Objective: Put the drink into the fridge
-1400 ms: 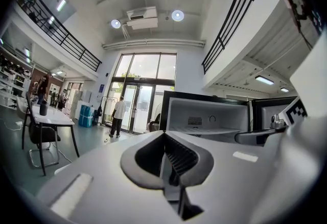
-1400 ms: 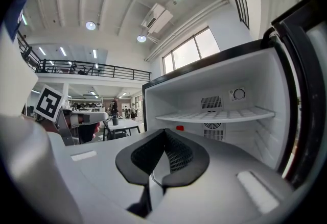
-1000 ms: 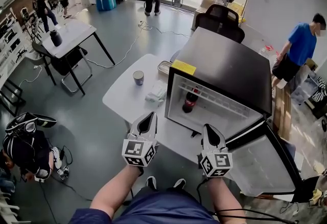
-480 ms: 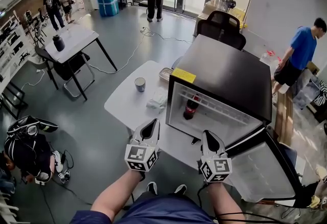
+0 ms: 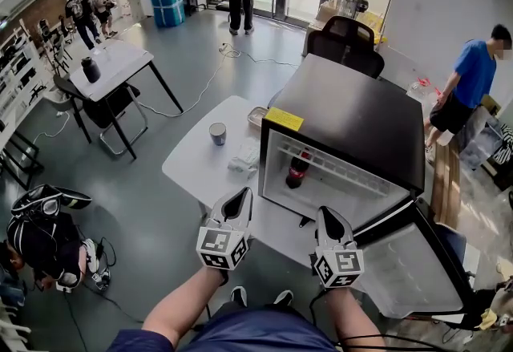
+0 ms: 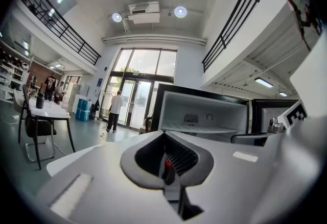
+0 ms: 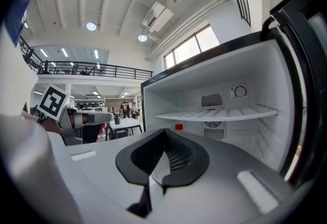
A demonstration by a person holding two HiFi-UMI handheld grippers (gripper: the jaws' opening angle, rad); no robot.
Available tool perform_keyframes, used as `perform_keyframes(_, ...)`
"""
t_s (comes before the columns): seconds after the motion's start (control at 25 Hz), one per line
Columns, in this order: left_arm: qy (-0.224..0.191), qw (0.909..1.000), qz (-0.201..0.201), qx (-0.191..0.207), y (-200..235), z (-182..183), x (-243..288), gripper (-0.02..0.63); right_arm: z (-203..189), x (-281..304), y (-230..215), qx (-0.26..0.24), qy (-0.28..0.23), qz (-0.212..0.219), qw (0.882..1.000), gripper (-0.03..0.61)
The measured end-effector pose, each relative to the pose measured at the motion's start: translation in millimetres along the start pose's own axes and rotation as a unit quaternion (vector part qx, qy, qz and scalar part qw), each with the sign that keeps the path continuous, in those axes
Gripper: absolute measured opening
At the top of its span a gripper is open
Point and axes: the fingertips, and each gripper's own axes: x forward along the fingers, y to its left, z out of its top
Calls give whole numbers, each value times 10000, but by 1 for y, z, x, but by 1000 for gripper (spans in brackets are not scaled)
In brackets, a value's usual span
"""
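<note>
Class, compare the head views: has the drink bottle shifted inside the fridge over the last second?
No. The drink bottle still stands in the same spot against the left inner wall of the fridge.

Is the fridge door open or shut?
Open. The door is swung out to the right, and the fridge's white inside shows, with a bottle standing in it.
</note>
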Motion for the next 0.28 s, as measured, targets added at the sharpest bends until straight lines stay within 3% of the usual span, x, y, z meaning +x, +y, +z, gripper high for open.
perform_keyframes(0.28, 45, 10000, -48, -20, -9, -2, 4, 5, 0, -2, 2, -2, 28, 52, 10000, 6)
